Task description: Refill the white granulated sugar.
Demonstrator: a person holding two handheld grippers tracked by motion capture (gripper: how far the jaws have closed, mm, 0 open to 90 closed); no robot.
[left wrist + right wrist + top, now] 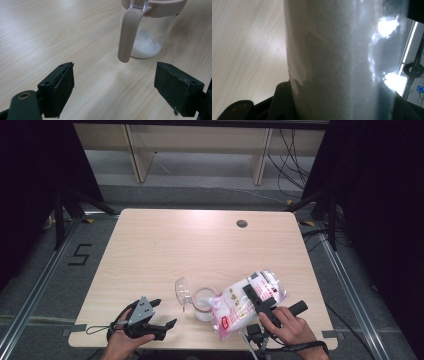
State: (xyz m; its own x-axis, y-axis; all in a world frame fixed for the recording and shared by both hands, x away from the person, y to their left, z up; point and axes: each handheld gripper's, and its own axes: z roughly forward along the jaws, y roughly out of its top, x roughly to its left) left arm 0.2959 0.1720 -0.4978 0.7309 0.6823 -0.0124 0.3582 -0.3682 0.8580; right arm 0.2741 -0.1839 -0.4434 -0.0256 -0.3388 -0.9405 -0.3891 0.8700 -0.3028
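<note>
The right claw (261, 301) grips a tilted bag (240, 302) of white grains over the jar (204, 304) (lid flipped open); the left claw (162, 315) gapes empty on the worktop (200, 245).

On the table (165, 245), near its front edge, a jar (203, 304) is stood upright, with some powder (145, 47) lying in its bottom. Its opened lid (182, 289) is seen raised at its left. A bag (245, 302) is held tilted just right of the jar, its lower end over the jar's mouth, clamped in the right gripper (260, 301). The left gripper (162, 315) is placed left of the jar, apart from it, jaws spread. A hole (242, 223) is set in the table's far right part.
</note>
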